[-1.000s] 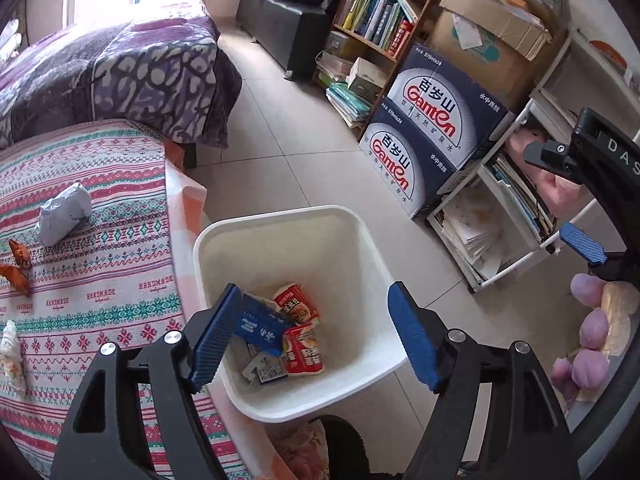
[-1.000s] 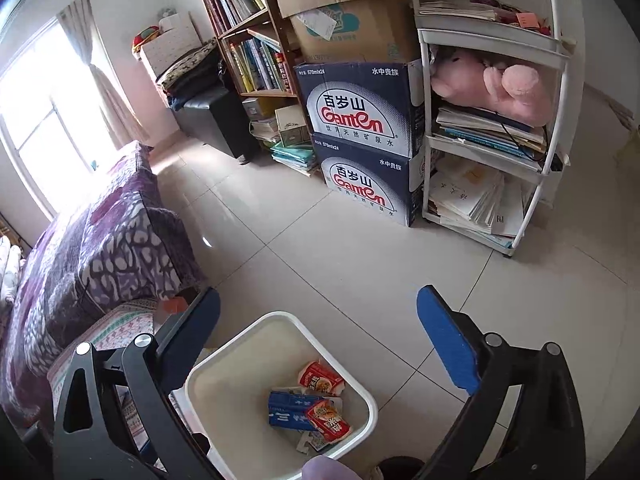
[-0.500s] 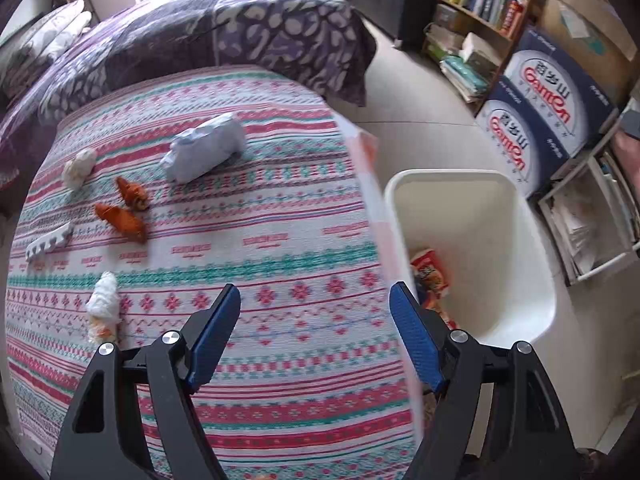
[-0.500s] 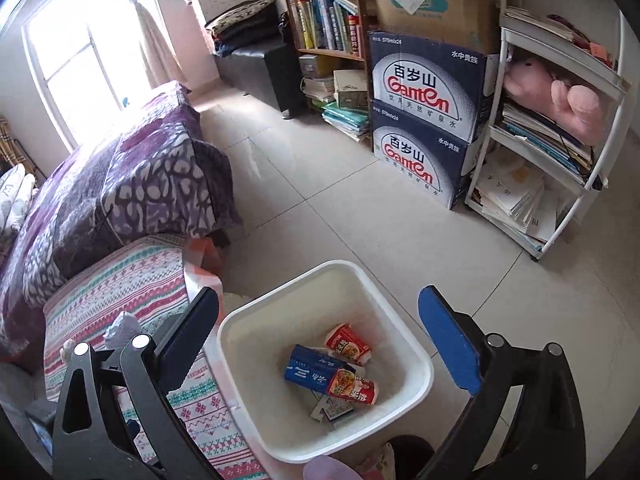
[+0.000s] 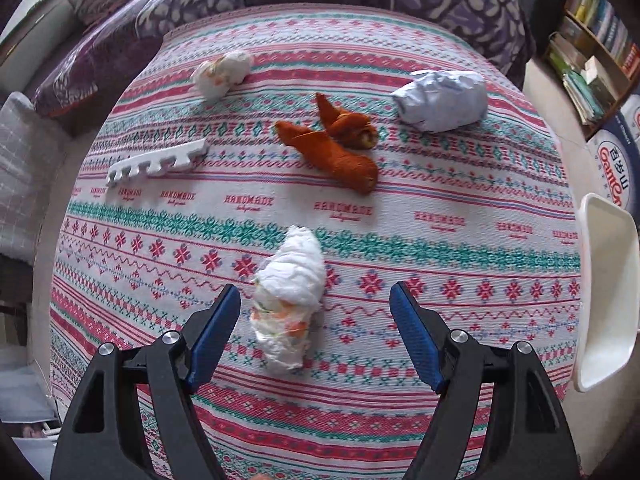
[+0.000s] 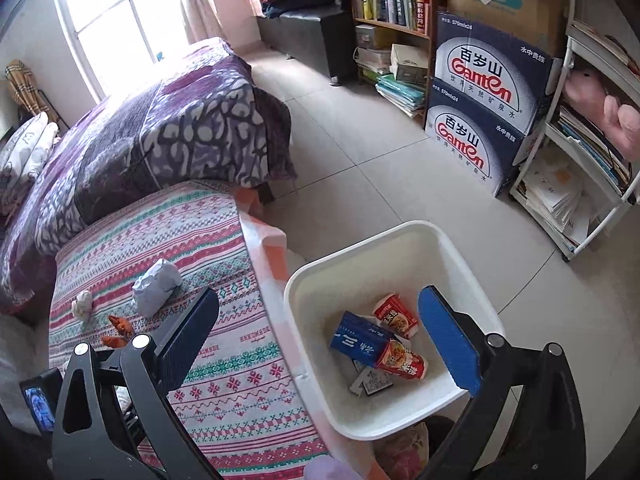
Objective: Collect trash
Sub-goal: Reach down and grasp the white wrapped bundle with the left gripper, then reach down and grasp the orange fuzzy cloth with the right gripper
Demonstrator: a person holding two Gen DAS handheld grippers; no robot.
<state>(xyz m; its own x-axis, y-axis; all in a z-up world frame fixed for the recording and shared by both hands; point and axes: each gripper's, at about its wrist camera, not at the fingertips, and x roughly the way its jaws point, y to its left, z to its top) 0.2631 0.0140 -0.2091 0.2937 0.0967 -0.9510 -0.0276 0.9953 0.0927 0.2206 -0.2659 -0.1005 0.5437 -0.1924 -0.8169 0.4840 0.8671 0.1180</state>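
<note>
My left gripper (image 5: 316,332) is open and empty, low over the patterned tablecloth (image 5: 400,240). A crumpled white tissue wad (image 5: 290,296) lies between its fingers, nearer the left one. Beyond it lie orange peels (image 5: 336,148), a crumpled silver-white paper ball (image 5: 440,100), a small white wad (image 5: 222,72) and a white foam comb-shaped piece (image 5: 156,162). My right gripper (image 6: 320,344) is open and empty above the white bin (image 6: 460,248), which holds a blue carton (image 6: 358,340) and red wrappers (image 6: 400,358).
The bin's rim (image 5: 608,300) shows at the table's right edge in the left wrist view. A bed with a purple blanket (image 6: 160,140) stands behind the table. Stacked water cartons (image 6: 480,112), a bookshelf (image 6: 392,0) and a white rack (image 6: 580,184) line the tiled floor.
My left gripper has swung from over the bin to the left across the table and now stands over the tissue wad. The right gripper has shifted slightly, staying above the bin.
</note>
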